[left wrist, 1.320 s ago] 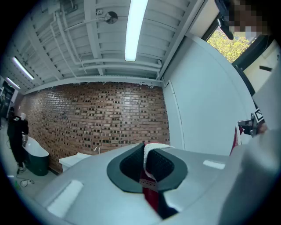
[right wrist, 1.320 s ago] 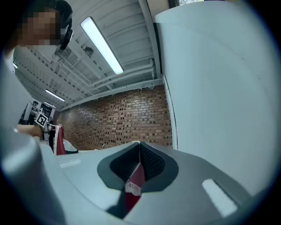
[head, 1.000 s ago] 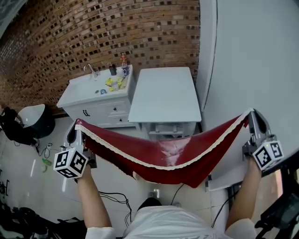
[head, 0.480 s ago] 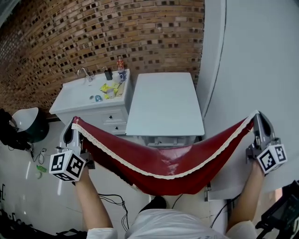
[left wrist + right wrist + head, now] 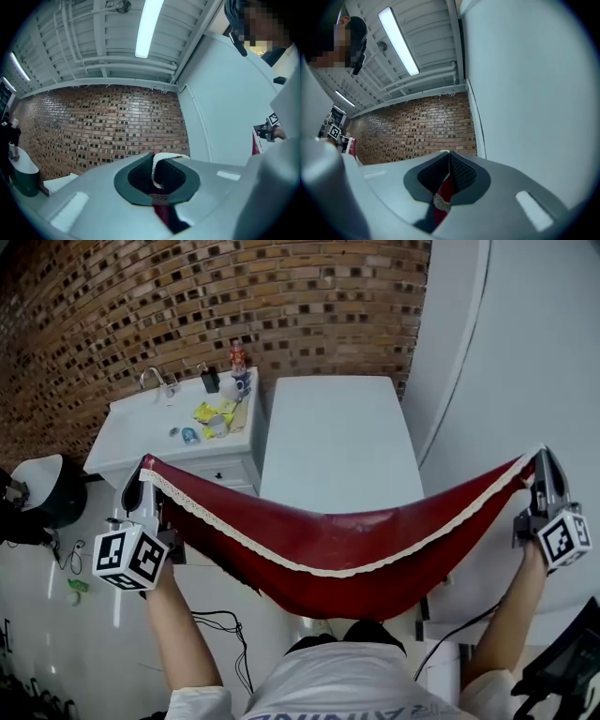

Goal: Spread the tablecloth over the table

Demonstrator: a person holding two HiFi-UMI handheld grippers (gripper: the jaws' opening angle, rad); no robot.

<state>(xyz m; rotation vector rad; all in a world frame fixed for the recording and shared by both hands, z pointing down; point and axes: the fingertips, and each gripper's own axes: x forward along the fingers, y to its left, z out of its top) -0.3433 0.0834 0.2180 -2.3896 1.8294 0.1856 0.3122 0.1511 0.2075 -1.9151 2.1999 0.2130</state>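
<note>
A dark red tablecloth [image 5: 328,549] with a cream lace edge hangs in a sagging arc between my two grippers, over the near end of the white table [image 5: 336,442]. My left gripper [image 5: 145,470] is shut on the cloth's left corner, and in the left gripper view its lace trim [image 5: 161,159] curls out between the dark pads. At the right, my right gripper [image 5: 541,457] is shut on the other corner, and red cloth with lace [image 5: 443,194] sits pinched between its pads. Both grippers point slightly upward toward the brick wall.
A white sink cabinet [image 5: 169,432] with a tap, bottles and small yellow items stands left of the table. A brick wall [image 5: 234,296] runs behind both. A pale wall [image 5: 525,362] closes the right side. Cables [image 5: 220,624] lie on the floor near my feet.
Both grippers have carried the cloth forward toward the table. The sagging middle now hangs over the table's near end, hiding its drawers, where before it hung in front of the table.
</note>
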